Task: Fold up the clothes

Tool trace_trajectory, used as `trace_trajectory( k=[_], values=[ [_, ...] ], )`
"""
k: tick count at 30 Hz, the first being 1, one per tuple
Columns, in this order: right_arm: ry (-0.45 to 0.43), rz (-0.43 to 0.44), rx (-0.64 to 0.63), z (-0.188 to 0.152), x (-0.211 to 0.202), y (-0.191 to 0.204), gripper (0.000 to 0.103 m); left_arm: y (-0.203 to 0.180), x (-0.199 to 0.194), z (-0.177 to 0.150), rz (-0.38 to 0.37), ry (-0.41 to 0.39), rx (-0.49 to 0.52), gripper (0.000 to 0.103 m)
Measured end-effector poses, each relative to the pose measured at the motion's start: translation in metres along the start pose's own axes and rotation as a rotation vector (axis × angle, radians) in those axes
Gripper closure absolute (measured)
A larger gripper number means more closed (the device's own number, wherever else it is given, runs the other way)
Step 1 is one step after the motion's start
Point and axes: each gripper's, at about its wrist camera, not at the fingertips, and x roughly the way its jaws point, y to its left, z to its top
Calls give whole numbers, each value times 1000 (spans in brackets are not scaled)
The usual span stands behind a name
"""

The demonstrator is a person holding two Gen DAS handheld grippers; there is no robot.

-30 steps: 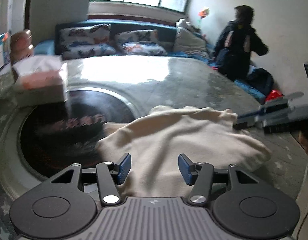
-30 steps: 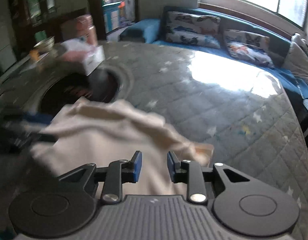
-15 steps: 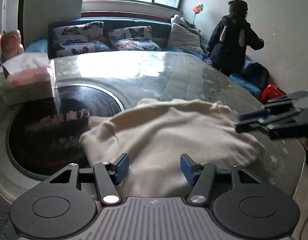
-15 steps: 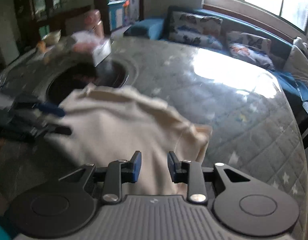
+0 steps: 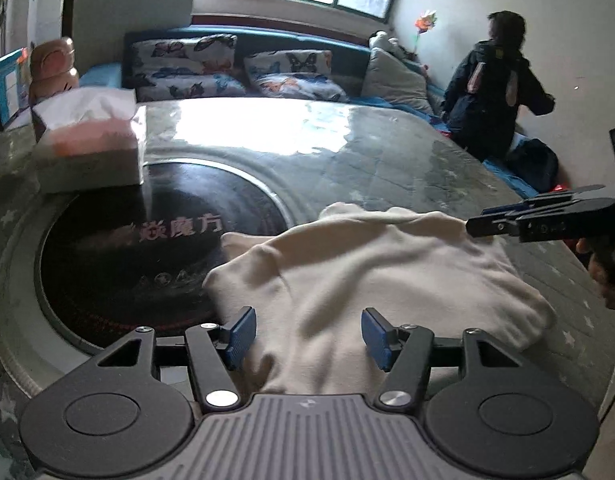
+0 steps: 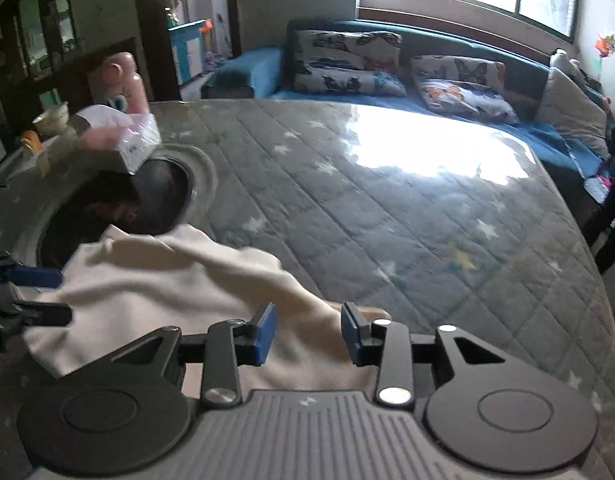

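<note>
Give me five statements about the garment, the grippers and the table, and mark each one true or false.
1. The cream garment lies on the round table. True.
2. The left gripper is shut on the garment. False: its fingers stand apart, with cloth below the gap.
3. A tissue box stands at the far rim of the dark inset disc. True.
4. The right gripper is open. True.
5. The garment covers the whole dark disc. False: it overlaps only the disc's near right edge.
</note>
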Motion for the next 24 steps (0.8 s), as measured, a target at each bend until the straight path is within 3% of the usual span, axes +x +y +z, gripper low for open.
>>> trace_trajectory(
  k=[7,13,19,24],
  values=[
    [13,67,-64,22,25,38,67,15,1,-3,24,6,-35,41],
    [49,50,-106,26,50,58,67,18,7,-3,34,25,-53,41],
    [16,83,-98,33,46,69,67,19,4,2,54,14,-58,41],
    [35,52,-91,35,61,74,66,19,-6,2,68,4,-64,40]
  ],
)
